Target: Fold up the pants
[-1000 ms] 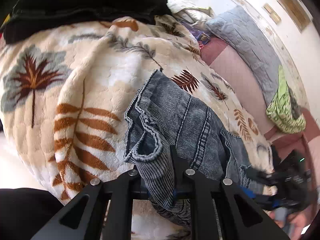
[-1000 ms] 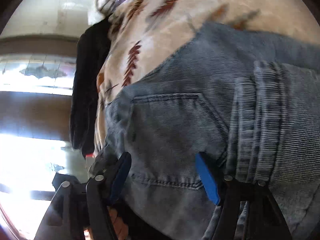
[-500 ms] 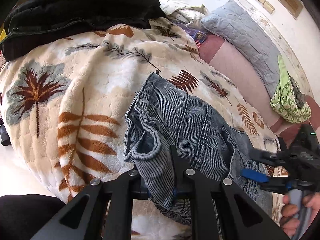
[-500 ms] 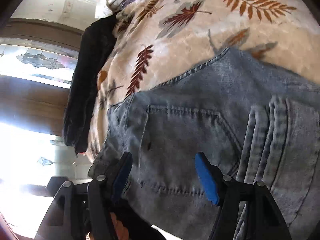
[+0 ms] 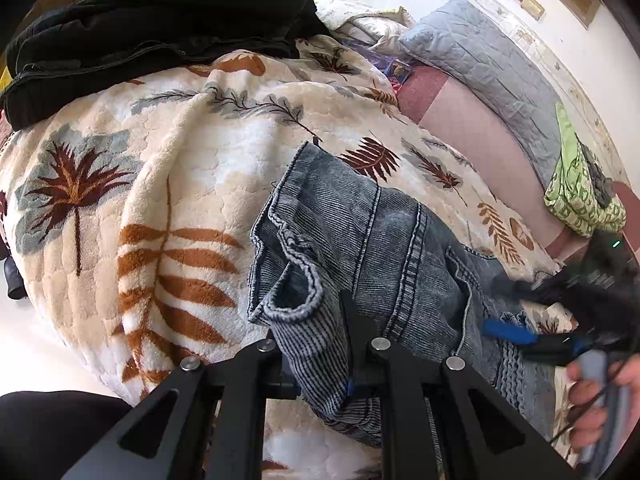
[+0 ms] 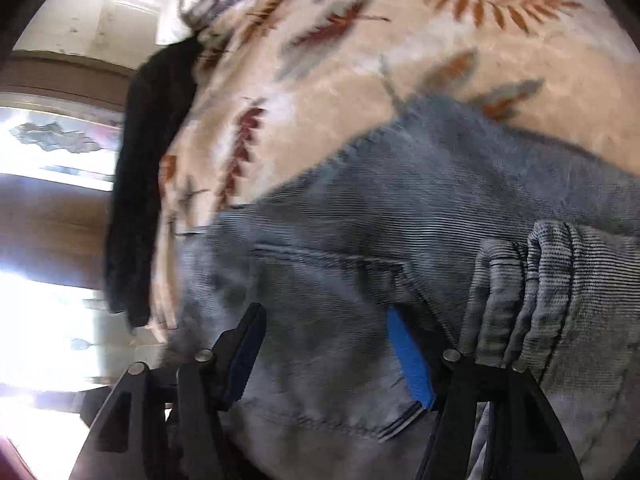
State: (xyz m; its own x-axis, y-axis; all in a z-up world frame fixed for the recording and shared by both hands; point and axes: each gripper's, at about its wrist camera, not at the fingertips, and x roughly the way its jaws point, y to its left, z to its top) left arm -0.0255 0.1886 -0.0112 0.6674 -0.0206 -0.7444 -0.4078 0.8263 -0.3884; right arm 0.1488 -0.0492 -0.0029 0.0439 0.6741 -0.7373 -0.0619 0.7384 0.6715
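Currently the pants (image 5: 384,248), grey-blue washed denim, lie on the bed, on top of a cream fleece blanket (image 5: 168,184) printed with brown and grey leaves. Landmark for all positions below: the pants.

Left hand-held gripper (image 5: 320,360): clamped on a bunched fold of the pants at their near edge. Striped inner side of the denim shows where the fabric passes between the jaws, and a curled hem loop stands up just beyond them.

Right hand-held gripper (image 6: 332,352): jaws apart, blue pads visible on both fingers (image 6: 412,364). It hovers over the back-pocket area of the pants, with the pocket stitching running between the fingers. The pads do not press the cloth. The jaws have just been closing a little, with only the flat denim surface under them. From the left wrist view, this gripper appears at the right edge of the pants, held in a person's hand (image 5: 600,400). Right wrist view is motion-blurred, so fine contact is hard to read.

Surroundings, relative to the pants:
- black garment (image 5: 152,36), folded, lies at the far-left end of the blanket, well apart.
- grey quilted pillow (image 5: 488,64), far right, against the wall.
- green patterned cloth (image 5: 576,192) lies to the right, on the pink sheet (image 5: 472,128) beyond the blanket.
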